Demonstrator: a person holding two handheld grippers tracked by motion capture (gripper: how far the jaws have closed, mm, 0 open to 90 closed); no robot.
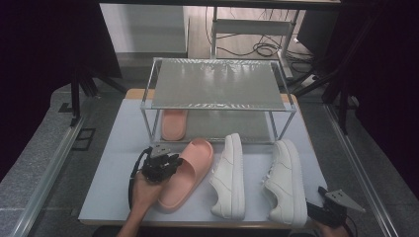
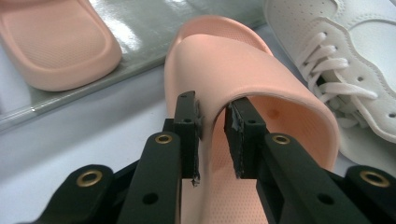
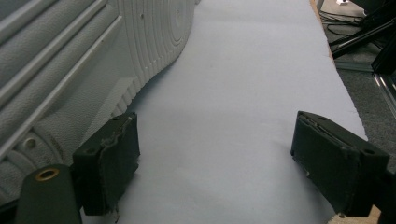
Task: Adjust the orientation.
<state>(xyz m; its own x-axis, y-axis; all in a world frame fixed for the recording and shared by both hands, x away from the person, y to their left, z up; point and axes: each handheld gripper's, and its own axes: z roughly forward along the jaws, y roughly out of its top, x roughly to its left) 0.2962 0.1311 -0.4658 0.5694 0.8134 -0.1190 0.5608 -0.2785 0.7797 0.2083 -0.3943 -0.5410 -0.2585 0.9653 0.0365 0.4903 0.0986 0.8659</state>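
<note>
Rack: two-tier metal shoe rack (image 1: 217, 84) at the table's far side.
Table: pale blue table cover (image 1: 118, 148).
Sneakers: two white lace-up sneakers (image 1: 257, 175) side by side in front of the rack.
Slides: one pink foam slide sandal (image 1: 190, 170) left of the sneakers; its twin (image 1: 174, 123) on the rack's lower shelf.
Left gripper (image 2: 212, 128): jaws clamped on the near slide's strap.
Right gripper (image 3: 215, 158): jaws spread wide, holding nothing, beside a sneaker's sole.

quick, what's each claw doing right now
Left claw: closed on the strap of the pink slide sandal.
Right claw: open, holding nothing, beside the white sneaker.
</note>
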